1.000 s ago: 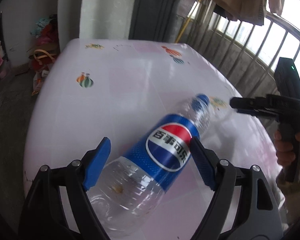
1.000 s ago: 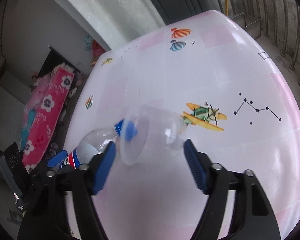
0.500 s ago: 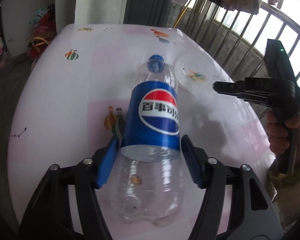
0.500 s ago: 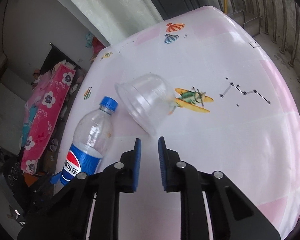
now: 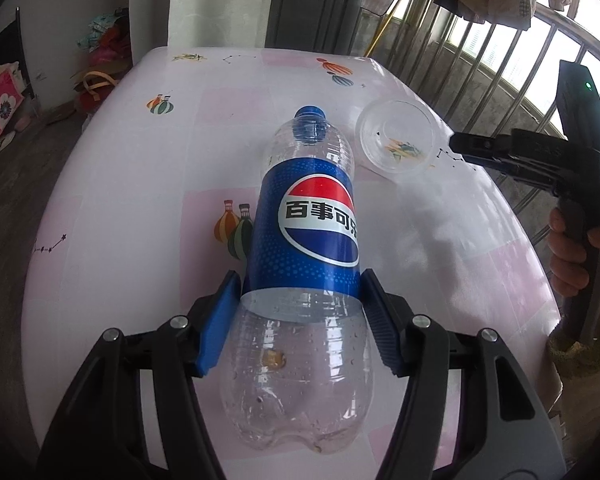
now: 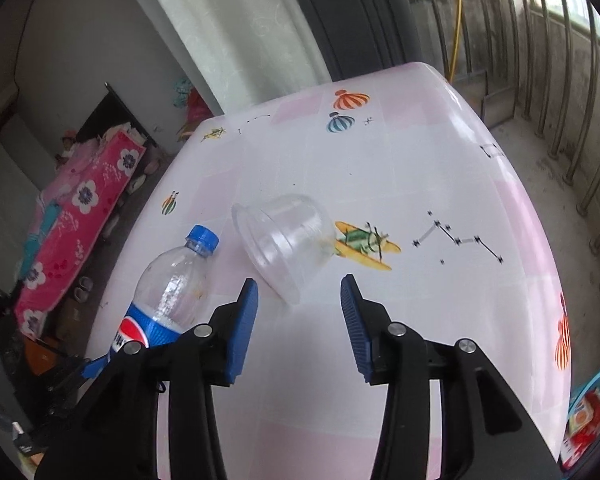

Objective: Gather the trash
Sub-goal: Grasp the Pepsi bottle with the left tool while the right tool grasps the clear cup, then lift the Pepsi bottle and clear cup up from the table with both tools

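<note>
Left gripper [image 5: 300,312] is clamped across the body of an empty Pepsi bottle [image 5: 306,240], blue pads [image 5: 216,332] pressing the clear wall just below the lower edge of the blue label; blue cap on, neck pointing away from the camera. The bottle appears to rest on or just above the pink patterned tablecloth [image 5: 140,184]; cannot tell which from these views. Right gripper [image 6: 300,312] has its jaws apart and opening, nothing between the pads; a clear plastic dome lid [image 6: 286,244] lies on its side just ahead of the fingertips, wide rim toward the gripper, its far end over the printed yellow airplane [image 6: 366,246]. Bottle cap and lid rim sit near each other, apparently not touching. Judged step: bottle secured, lid pickup pending. Risks: (1) the bottle wall is thin and empty, so the pads grip a soft, rounded section; a hard squeeze could buckle it, and a quick swing could let it pivot or slide out, since the long neck end hangs unsupported. (2) The lid is light, slick and curved; one finger nudging it during approach would probably roll or skate it across the smooth cloth, possibly into the bottle. (3) Closing on the dome's curved flank rather than across the rim may squirt it out of the pads. A blue bin [image 6: 592,388] with red wrappers shows at the table's lower right edge; probable drop point, unconfirmed.
</note>
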`<state>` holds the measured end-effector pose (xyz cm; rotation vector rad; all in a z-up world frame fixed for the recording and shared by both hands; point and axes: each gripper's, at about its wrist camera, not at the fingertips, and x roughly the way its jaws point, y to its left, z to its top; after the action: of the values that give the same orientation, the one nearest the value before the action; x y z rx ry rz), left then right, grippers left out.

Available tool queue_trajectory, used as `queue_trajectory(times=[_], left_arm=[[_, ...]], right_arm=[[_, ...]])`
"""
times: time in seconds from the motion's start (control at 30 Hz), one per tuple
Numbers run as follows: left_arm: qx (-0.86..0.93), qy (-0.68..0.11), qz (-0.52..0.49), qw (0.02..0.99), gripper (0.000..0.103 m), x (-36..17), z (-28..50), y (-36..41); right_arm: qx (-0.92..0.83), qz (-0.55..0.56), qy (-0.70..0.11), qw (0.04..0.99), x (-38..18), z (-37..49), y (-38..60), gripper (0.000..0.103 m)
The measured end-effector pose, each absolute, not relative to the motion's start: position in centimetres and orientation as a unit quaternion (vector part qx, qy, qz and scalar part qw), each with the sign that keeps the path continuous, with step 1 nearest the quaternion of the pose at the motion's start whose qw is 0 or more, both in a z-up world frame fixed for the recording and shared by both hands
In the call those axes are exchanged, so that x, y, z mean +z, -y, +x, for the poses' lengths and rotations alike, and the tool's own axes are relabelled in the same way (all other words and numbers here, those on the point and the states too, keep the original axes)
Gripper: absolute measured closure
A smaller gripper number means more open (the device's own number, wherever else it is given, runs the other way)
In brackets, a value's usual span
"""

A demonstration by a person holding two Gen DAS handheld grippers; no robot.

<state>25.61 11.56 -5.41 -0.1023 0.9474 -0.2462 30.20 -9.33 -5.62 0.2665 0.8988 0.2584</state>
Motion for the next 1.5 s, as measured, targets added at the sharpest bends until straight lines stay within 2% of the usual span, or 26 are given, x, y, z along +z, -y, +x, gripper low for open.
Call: queue_trajectory(times=[0.17, 0.2, 0.23, 0.3, 0.33, 1.0, 1.37, 1.5], left_arm=[[-0.111, -0.454, -0.047, 0.883, 0.045, -5.3, 25.6, -11.4], [-0.11, -0.454, -0.046, 0.883, 0.045, -5.3, 25.5, -11.4], [-0.109, -0.454, -0.043, 0.883, 0.045, -5.3, 25.5, -11.3], [-0.107, -0.454, -0.04, 0.884, 0.045, -5.3, 25.4, -11.2], [-0.109, -0.455, -0.041, 0.883, 0.045, -5.3, 25.2, -11.1], [-0.15, -0.489, -0.056, 0.858, 0.042, -4.7, 20.4, -9.0], [-0.128, -0.491, -0.017, 0.861, 0.042, -5.1, 22.6, -6.7], [-0.123, -0.492, -0.012, 0.862, 0.047, -5.2, 22.7, -6.3]], right_arm=[[0.092, 0.069, -0.424, 0.898, -6.2, 31.8, 7.4, 0.061], [0.083, 0.061, -0.423, 0.9, -6.4, 32.0, 7.3, 0.064], [0.072, 0.052, -0.42, 0.903, -6.6, 32.2, 7.1, 0.08], [0.059, 0.054, -0.427, 0.901, -7.2, 32.6, 7.4, 0.094], [0.06, 0.063, -0.428, 0.899, -7.3, 32.5, 7.7, 0.097], [0.095, 0.105, -0.451, 0.881, -8.0, 18.5, 10.1, 0.097], [0.089, 0.11, -0.449, 0.882, -8.3, 17.5, 10.4, 0.097], [0.093, 0.111, -0.449, 0.882, -8.3, 17.6, 10.5, 0.097]])
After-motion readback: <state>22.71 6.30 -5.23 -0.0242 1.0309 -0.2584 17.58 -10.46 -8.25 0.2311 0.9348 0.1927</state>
